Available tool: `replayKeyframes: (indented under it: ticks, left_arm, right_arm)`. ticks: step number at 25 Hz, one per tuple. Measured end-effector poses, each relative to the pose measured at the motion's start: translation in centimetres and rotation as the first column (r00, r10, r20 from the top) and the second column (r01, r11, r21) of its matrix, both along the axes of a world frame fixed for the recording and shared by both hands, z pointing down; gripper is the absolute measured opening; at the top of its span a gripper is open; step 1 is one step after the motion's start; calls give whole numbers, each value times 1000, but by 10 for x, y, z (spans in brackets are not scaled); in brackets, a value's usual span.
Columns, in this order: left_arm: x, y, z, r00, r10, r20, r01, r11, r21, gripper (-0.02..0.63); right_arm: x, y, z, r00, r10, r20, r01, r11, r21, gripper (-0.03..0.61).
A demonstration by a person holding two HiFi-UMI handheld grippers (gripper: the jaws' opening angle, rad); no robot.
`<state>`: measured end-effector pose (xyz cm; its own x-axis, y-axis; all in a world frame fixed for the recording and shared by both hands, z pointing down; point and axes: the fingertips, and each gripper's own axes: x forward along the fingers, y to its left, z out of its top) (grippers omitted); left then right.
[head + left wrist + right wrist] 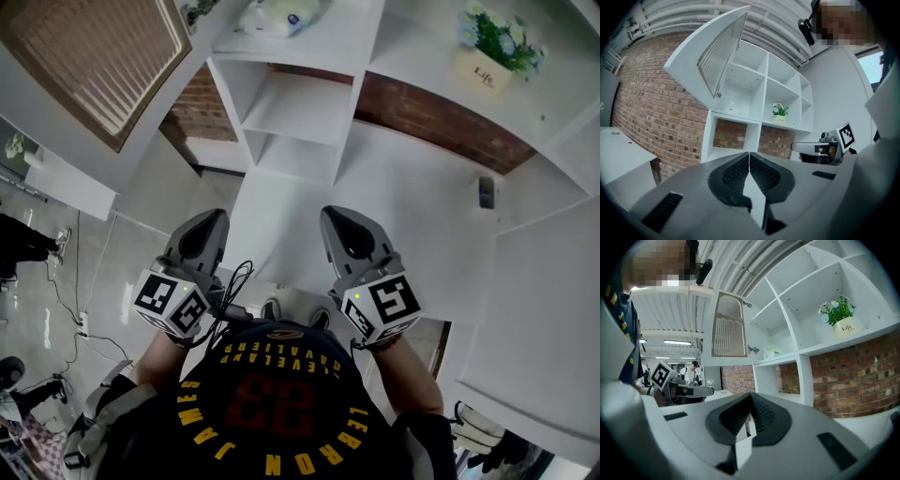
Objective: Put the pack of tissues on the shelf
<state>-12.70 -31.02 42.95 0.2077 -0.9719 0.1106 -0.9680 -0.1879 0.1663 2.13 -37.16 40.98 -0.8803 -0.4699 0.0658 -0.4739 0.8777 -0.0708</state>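
Note:
The pack of tissues [279, 15], pale with a blue spot, lies in the upper left compartment of the white shelf unit [302, 111]. In the right gripper view the pack [772, 351] shows beside the swung-open ribbed door [730, 325]. Both grippers hang close to my chest, well short of the shelf, tips pointing toward it. My left gripper [217, 216] is shut with nothing in it; in its own view its jaws [749, 153] meet at the tip. My right gripper [331, 213] also looks shut and empty, jaws together at the tip [751, 395].
A ribbed cabinet door [101, 62] stands open at the upper left. A potted plant [494, 45] sits in the compartment to the right of the tissues. A white counter [394, 187] runs under the shelf against brick wall. Cables hang by my left side.

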Motion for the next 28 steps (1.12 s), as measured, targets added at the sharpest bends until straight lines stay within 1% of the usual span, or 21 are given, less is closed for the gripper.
replayKeyframes:
  ticks: [5, 7, 9, 15, 19, 23, 28]
  left_arm:
    - [27, 5, 4, 998, 45, -54, -46, 999, -17, 9]
    - [35, 10, 13, 996, 54, -66, -57, 997, -42, 9]
    - [39, 12, 21, 995, 61, -74, -66, 996, -62, 9]
    - [32, 10, 26, 996, 48, -80, -53, 996, -71, 9]
    - [32, 13, 39, 995, 36, -95, -44, 995, -92, 9]
    - [36, 16, 55, 993, 39, -109, -53, 990, -128, 9]
    - [26, 15, 54, 994, 11, -108, -24, 992, -121, 9]
  right_arm:
    - [-12, 26, 23, 999, -47, 10, 48, 995, -84, -9]
    - [-15, 39, 36, 998, -69, 4, 69, 989, -130, -9]
    - [-17, 48, 48, 996, -85, -4, 84, 984, -156, -9]
    - [-24, 64, 57, 990, -137, -8, 135, 980, -149, -9]
    - [-27, 69, 73, 988, -152, 5, 149, 969, -198, -9]
    - [-26, 72, 86, 989, -148, -7, 143, 964, -223, -9]
    - [-29, 73, 88, 988, -154, -14, 147, 964, -220, -9]
